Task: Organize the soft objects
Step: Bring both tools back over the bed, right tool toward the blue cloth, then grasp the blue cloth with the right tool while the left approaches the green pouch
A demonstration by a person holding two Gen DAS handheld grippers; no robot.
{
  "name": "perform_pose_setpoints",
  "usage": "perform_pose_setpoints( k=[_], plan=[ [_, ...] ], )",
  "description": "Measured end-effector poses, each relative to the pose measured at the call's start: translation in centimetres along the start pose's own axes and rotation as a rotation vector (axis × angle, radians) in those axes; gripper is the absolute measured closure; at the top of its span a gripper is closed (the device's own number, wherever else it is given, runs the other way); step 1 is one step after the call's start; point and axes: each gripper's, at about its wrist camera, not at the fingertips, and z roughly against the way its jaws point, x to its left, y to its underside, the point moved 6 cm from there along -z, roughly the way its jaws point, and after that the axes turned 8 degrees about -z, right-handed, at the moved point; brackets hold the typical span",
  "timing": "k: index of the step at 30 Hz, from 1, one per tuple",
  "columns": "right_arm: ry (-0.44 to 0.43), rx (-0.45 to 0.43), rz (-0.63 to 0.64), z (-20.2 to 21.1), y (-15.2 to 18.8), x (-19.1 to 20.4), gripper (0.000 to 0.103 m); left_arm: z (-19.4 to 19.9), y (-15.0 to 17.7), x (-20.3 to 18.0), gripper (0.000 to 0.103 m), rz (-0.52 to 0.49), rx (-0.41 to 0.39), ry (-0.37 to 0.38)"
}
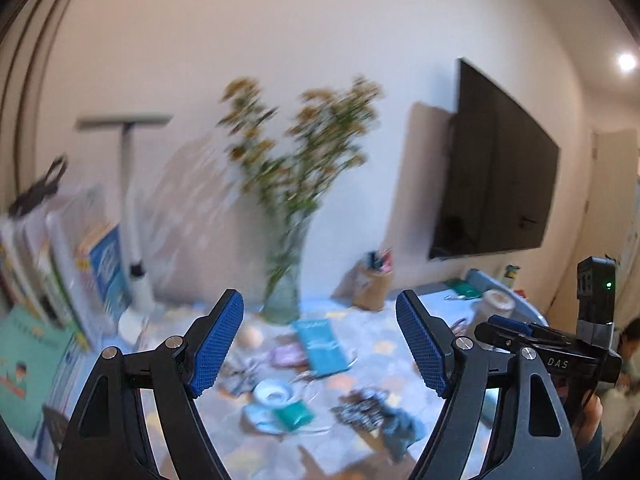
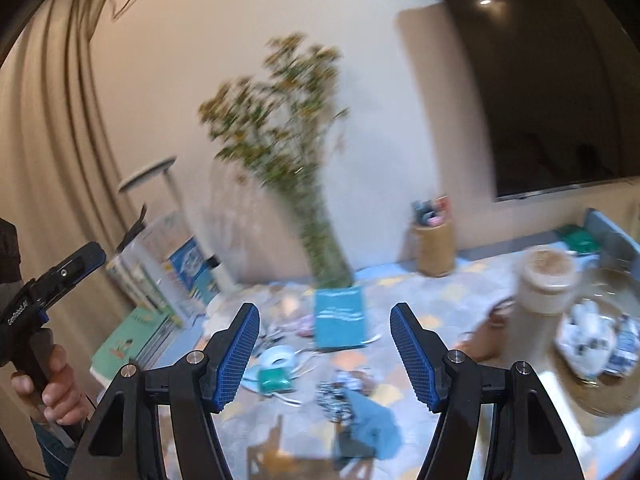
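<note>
Both tongs, left [image 1: 320, 344] and right [image 2: 324, 356], spread, empty; only right view shows basket [image 2: 600, 392]; cloths [image 2: 360, 404] blurred.

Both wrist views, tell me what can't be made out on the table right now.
- Patterned black-and-white cloth: left wrist view, motion blur hides what it is.
- Blue cloth: right wrist view, lower end blurred into shadow.
- Teal booklet: right wrist view, print blurred.
- Basket: right wrist view, cut off by lens edge, contents smeared.
</note>
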Motion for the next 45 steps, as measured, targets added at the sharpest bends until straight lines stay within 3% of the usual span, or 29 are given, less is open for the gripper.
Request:
perform_pose_setpoints(
  k=[7, 13, 18, 24, 26, 27, 33, 40, 45],
  plan=[
    [0.006, 0.089, 0.042, -5.9, 3.1, 1.5, 0.037, -5.1, 7.4, 3.5, 0.025, 0.1, 0.133, 0.015],
    [0.056, 0.2, -0.022, -9.3, 6.0, -2.1, 0.036, -10.5, 13.6, 2.5, 0.025, 0.131, 0.284, 0.076],
    [0.085, 0.274, -0.059, -11.0, 8.4, -4.8, 0.036, -13.5, 16.9, 1.6, 0.025, 0.123, 0.356, 0.046],
    [0.107, 0.317, -0.047, -11.8, 11.0, -6.2, 0.035, -15.0, 18.5, 1.0, 0.025, 0.089, 0.348, -0.02],
    [0.129, 0.299, -0.016, -12.0, 11.9, -6.8, 0.021, -15.4, 19.1, 0.8, 0.025, 0.093, 0.333, -0.028],
    [0.14, 0.291, -0.002, -12.2, 12.5, -7.1, 0.019, -15.6, 19.5, 0.7, 0.025, 0.09, 0.335, -0.032],
    [0.159, 0.357, -0.021, -13.5, 15.7, -9.3, 0.018, -16.4, 20.2, 0.4, 0.025, 0.08, 0.352, -0.033],
    [0.154, 0.382, 0.001, -13.7, 16.0, -8.8, 0.018, -17.0, 21.3, -0.4, 0.027, 0.054, 0.416, 0.015],
    [0.16, 0.388, 0.007, -13.8, 16.5, -8.8, 0.018, -17.0, 21.3, -0.9, 0.027, 0.014, 0.418, -0.014]
  ],
)
